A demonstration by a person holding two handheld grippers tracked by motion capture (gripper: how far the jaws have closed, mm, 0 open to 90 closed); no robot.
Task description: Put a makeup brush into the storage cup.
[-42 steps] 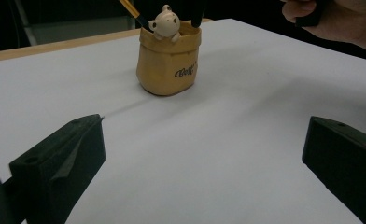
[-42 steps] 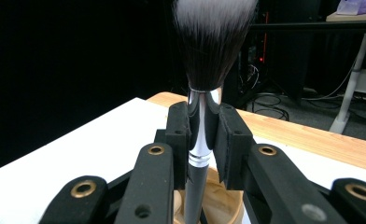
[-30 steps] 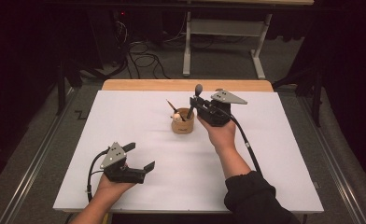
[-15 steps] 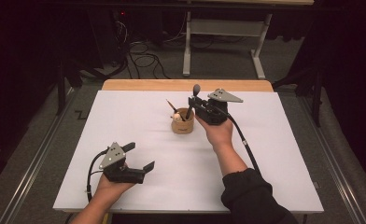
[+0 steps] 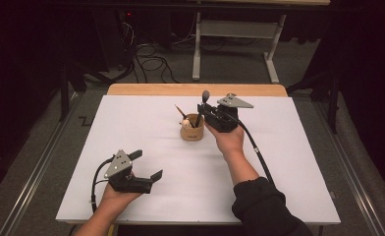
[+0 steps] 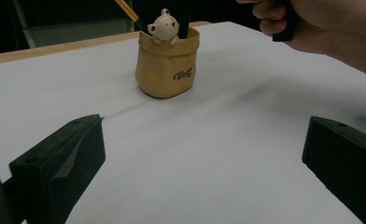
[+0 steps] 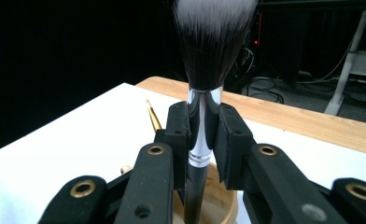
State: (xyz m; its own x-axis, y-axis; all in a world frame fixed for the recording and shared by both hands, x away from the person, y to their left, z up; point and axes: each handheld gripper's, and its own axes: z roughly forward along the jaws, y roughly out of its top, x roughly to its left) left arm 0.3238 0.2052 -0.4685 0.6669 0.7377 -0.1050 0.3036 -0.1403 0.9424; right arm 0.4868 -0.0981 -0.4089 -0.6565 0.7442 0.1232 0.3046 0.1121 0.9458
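My right gripper [image 7: 203,126] still clamps the makeup brush [image 7: 204,70] by its silver ferrule, upright over the tan holder [image 5: 192,129] as before; almost nothing has shifted. Bristles dark, white-tipped. My left gripper [image 5: 144,166] rests open and empty, well apart, near the table's [image 5: 298,147] front edge.

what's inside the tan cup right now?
In the tan cup: a makeup brush standing upright, clamped by the right gripper, a thin pencil-like stick, and a small bear figure at the rim. The cup's bottom and the brush's lower end are hidden by its wall.
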